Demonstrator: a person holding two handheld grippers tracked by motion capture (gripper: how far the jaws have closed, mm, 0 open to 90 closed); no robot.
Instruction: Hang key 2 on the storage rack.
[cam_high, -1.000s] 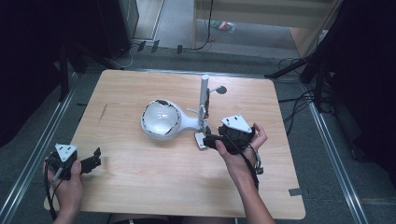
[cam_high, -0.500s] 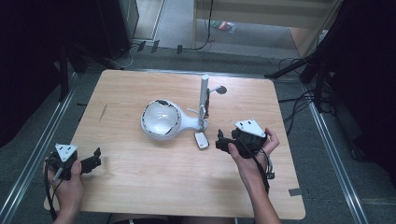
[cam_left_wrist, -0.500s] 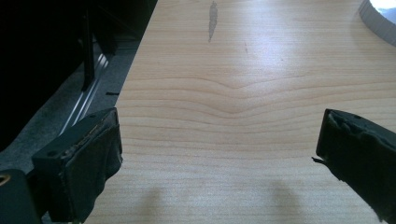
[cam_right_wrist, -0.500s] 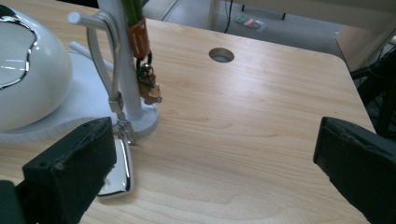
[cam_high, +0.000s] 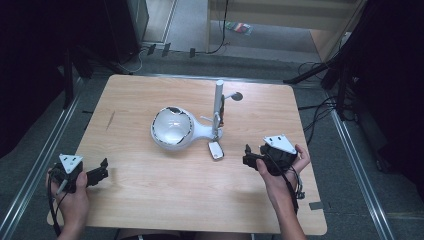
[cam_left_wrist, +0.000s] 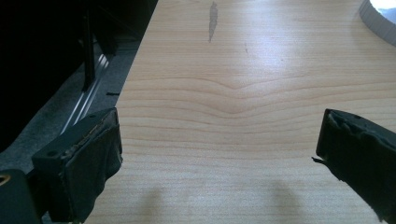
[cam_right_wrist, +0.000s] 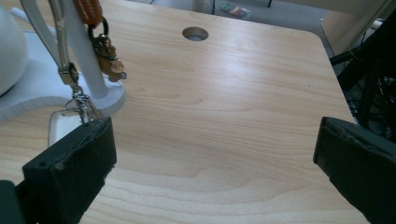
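Note:
A white stand (cam_high: 218, 105) rises from a white bowl-shaped base (cam_high: 172, 128) in the middle of the wooden table (cam_high: 150, 200). From the post (cam_right_wrist: 88, 60) hang an orange fob (cam_right_wrist: 88, 10), keys (cam_right_wrist: 108, 56) and a strap with a clasp (cam_right_wrist: 70, 72). The strap's small white tag (cam_high: 216, 150) (cam_right_wrist: 63, 127) lies flat on the table in front of the post. My right gripper (cam_high: 248, 157) (cam_right_wrist: 215, 177) is open, a short way right of the tag, with nothing in it. My left gripper (cam_high: 102, 170) (cam_left_wrist: 219, 158) is open over bare wood near the front left corner.
A round cable hole (cam_high: 237, 96) (cam_right_wrist: 195, 33) sits in the table behind the stand. The table's left edge (cam_left_wrist: 135, 79) drops to a dark floor with metal rails. Cables and dark furniture legs (cam_high: 345, 85) stand off the right side.
My right gripper has drawn back to the right and toward the person, away from the white tag at the stand's foot. The left gripper has stayed put.

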